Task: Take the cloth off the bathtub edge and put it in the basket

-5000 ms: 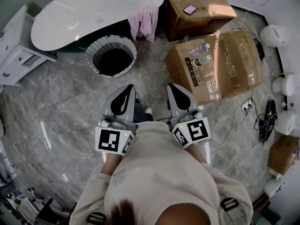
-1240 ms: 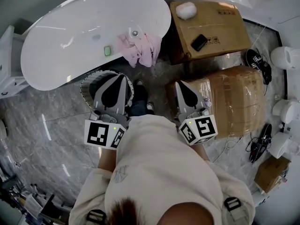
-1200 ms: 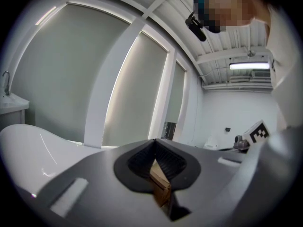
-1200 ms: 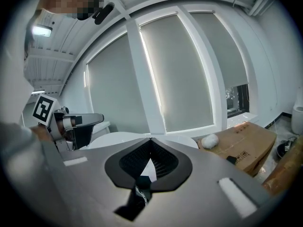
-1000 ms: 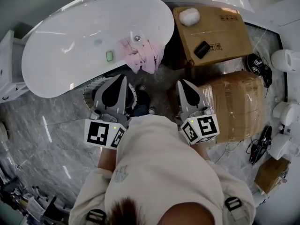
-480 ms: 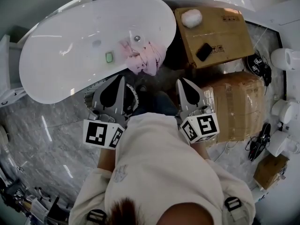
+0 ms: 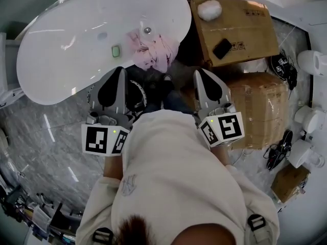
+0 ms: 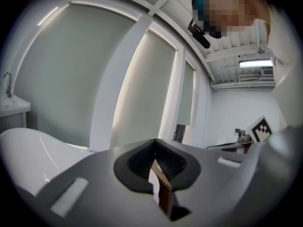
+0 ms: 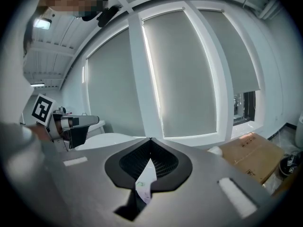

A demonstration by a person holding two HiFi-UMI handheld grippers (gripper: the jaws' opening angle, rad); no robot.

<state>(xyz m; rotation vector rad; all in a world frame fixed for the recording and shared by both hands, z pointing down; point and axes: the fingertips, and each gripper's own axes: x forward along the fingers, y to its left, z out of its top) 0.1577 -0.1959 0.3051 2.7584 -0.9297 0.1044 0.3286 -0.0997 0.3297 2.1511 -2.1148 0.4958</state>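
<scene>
Looking down over a person's torso, both hand-held grippers point toward a white bathtub [image 7: 76,40]. The left gripper [image 7: 121,71] and right gripper [image 7: 198,73] each have their jaws pressed together, with nothing between them. A pink cloth [image 7: 152,50] lies bunched over the tub's near edge, beyond and between the grippers, touching neither. The dark basket [image 7: 139,89] sits on the floor near the tub, mostly hidden under the left gripper. Cardboard boxes [image 7: 240,24] stand at right.
</scene>
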